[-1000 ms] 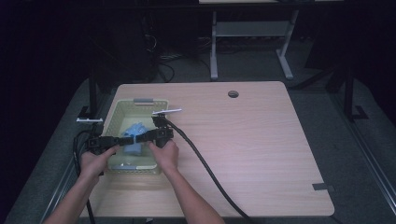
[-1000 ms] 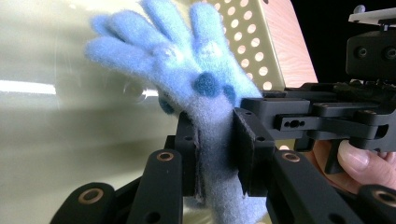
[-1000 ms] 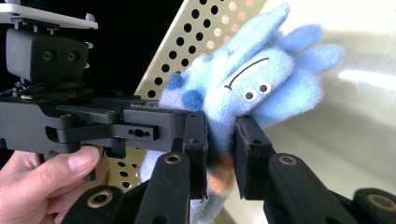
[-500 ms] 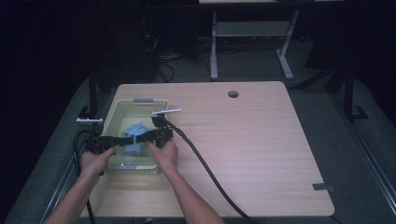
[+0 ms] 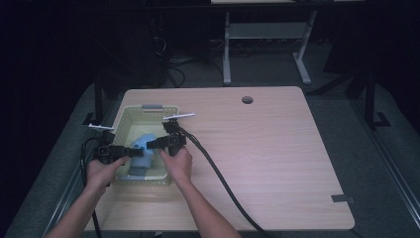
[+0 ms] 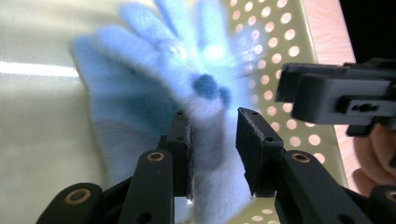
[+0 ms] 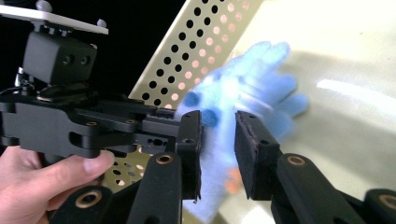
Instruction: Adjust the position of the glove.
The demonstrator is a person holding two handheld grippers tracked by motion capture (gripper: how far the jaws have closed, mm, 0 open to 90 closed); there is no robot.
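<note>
A fuzzy light-blue glove [image 5: 144, 144] lies in a pale green perforated basket [image 5: 123, 117] at the table's left side. My left gripper [image 5: 132, 152] reaches in from the left and my right gripper [image 5: 150, 145] from the right; their tips meet at the glove. In the left gripper view the glove [image 6: 140, 70] has its cuff pinched between my left gripper's [image 6: 214, 149] jaws, with the right gripper's body [image 6: 336, 95] close by. In the right gripper view the glove [image 7: 261, 79] fills the gap of my right gripper [image 7: 217, 149], beside the left gripper's body [image 7: 60, 112]. Dark blue dots mark the fabric.
The basket's dotted wall [image 6: 280, 37] stands right behind the glove. A thick black cable [image 5: 218, 173] trails from the right gripper across the wooden table [image 5: 287, 148] to its front edge. A round cable hole [image 5: 247, 99] sits near the back, and grey tape [image 5: 341, 199] at the front right.
Both hands and grippers hold nearly the same place over the basket. The glove looks blurred now, as if shifting slightly between the jaws.
</note>
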